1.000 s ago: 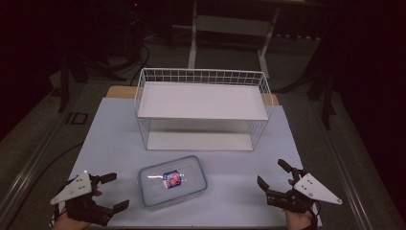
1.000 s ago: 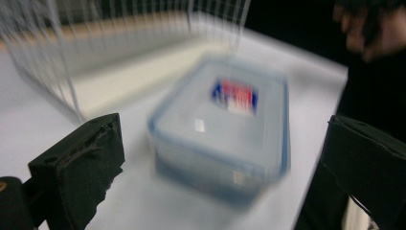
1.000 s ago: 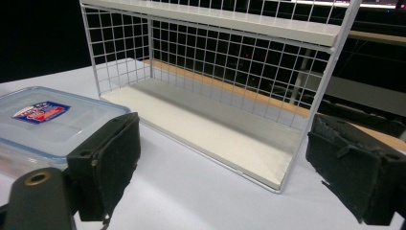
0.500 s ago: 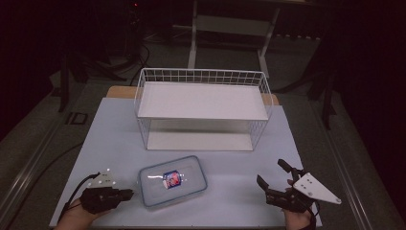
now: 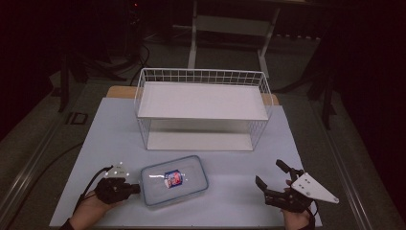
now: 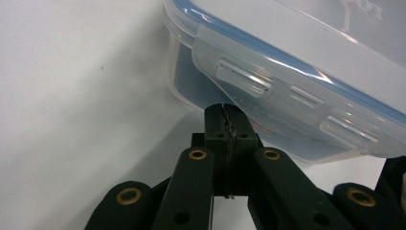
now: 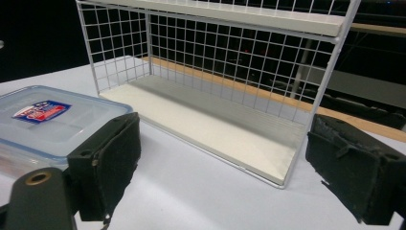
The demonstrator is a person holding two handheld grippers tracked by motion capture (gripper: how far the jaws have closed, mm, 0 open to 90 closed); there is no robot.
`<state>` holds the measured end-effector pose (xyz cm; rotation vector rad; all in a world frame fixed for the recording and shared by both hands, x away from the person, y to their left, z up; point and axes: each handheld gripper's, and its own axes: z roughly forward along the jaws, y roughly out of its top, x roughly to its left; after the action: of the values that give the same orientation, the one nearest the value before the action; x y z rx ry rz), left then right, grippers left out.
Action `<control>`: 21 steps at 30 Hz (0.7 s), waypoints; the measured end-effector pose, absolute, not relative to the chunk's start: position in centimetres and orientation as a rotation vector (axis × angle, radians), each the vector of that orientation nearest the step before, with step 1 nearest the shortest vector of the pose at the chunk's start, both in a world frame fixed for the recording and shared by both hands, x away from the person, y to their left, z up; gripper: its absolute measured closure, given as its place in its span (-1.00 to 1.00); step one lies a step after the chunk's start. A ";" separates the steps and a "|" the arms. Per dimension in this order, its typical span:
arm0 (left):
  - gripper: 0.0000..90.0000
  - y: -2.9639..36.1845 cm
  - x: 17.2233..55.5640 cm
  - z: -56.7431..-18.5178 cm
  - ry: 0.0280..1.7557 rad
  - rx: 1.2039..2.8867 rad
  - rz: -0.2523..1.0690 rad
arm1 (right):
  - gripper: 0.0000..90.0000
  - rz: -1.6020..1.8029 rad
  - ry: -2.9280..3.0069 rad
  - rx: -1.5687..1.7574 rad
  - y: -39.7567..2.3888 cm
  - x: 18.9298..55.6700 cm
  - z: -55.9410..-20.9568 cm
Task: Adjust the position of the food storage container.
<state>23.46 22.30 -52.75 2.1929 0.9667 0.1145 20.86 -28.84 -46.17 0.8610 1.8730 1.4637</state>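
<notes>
A clear plastic food box (image 5: 174, 180) with a blue-edged lid and a red-and-blue label lies on the table's near middle. My left gripper (image 5: 136, 188) sits at its left end, jaws shut with nothing between them. In the left gripper view the closed tips (image 6: 225, 117) rest just under the box's side clip (image 6: 244, 79). My right gripper (image 5: 273, 179) stands open at the near right, well apart from the box. Its view has the box (image 7: 45, 122) at the left.
A white wire basket shelf (image 5: 203, 110) with two white boards stands behind the box at mid-table; it appears in the right gripper view as wire rack (image 7: 215, 52). The pale blue table surface (image 5: 239, 191) lies between box and right gripper. Dark floor and stand legs surround the table.
My left gripper has gone from open to shut, turned, and moved right up to the box's left end. The right gripper has barely moved.
</notes>
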 end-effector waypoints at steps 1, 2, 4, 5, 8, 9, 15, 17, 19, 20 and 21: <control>0.99 22.3 23.5 -52.7 0.967 2.193 0.114 | -0.74 1.464 1.873 0.861 -28.8 20.9 -46.2; 0.99 22.0 23.8 -52.7 0.956 2.197 0.112 | -0.74 1.463 1.876 0.858 -28.8 20.9 -46.2; 0.99 21.6 24.2 -52.7 0.949 2.201 0.115 | -0.74 1.462 1.879 0.860 -28.7 20.9 -46.2; 0.99 21.3 24.5 -52.6 0.946 2.202 0.113 | -0.74 1.463 1.881 0.859 -28.7 20.9 -46.2; 0.99 20.2 25.4 -52.5 0.918 2.209 0.109 | -0.74 1.462 1.885 0.854 -28.7 21.0 -46.3; 0.99 20.2 25.4 -52.5 0.918 2.209 0.109 | -0.74 1.462 1.887 0.853 -28.7 21.0 -46.3; 0.99 17.5 27.5 -52.1 0.876 2.217 0.097 | -0.74 1.464 1.894 0.854 -28.6 21.0 -46.3; 0.99 17.1 27.9 -52.1 0.871 2.212 0.105 | -0.74 1.464 1.897 0.850 -28.5 21.0 -46.4; 0.99 16.4 28.6 -52.2 0.865 2.199 0.097 | -0.74 1.466 1.900 0.850 -28.5 21.0 -46.4; 0.99 16.1 28.8 -52.2 0.863 2.190 0.101 | -0.74 1.466 1.900 0.850 -28.5 21.0 -46.4; 0.99 15.5 29.3 -52.4 0.852 2.175 0.110 | -0.74 1.466 1.901 0.848 -28.4 21.0 -46.4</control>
<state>29.30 15.49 -52.36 2.1747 0.8525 0.1095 20.98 -28.44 -46.39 0.8484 1.9014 1.4658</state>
